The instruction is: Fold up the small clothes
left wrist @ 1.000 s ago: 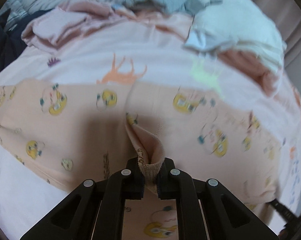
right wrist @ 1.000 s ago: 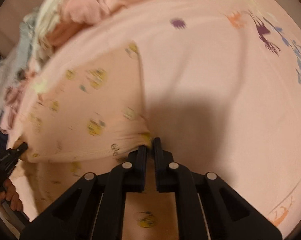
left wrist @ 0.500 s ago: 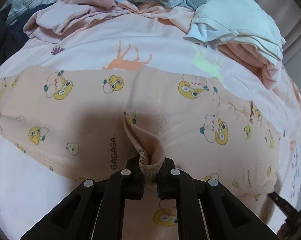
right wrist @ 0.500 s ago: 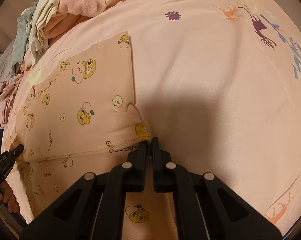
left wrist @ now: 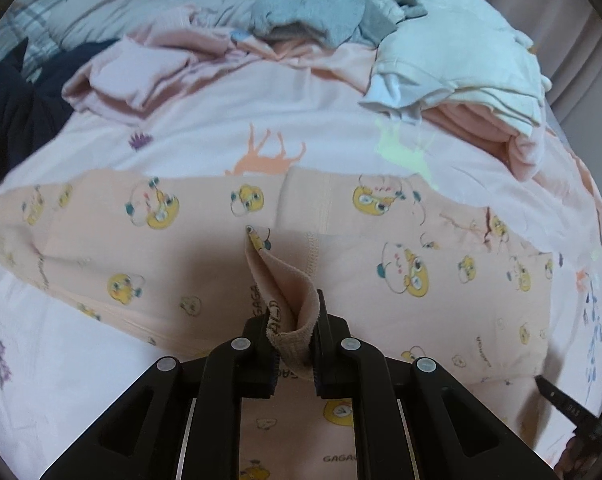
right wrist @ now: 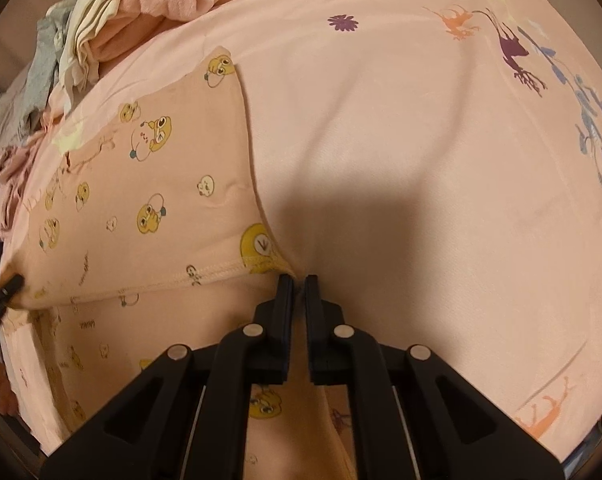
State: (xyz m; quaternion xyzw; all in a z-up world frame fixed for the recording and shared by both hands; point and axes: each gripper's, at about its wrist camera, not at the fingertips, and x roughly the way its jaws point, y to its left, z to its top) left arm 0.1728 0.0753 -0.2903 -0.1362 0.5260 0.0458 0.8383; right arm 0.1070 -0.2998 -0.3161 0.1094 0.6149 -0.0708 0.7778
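the blur has settled: the peach garment (left wrist: 381, 248) now lies doubled near the bed's (right wrist: 401, 140) middle, both grippers' jaws still pinching its edge, ready for release.

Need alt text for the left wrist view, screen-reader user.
The left hand-held gripper is shut on a bunched fold of peach pyjama bottoms printed with yellow cartoon chicks, which lie spread across a pale pink bedsheet with animal prints. Behind them sit loose piles of pink, white and grey clothes, and the right hand-held gripper's tip shows at the right edge.
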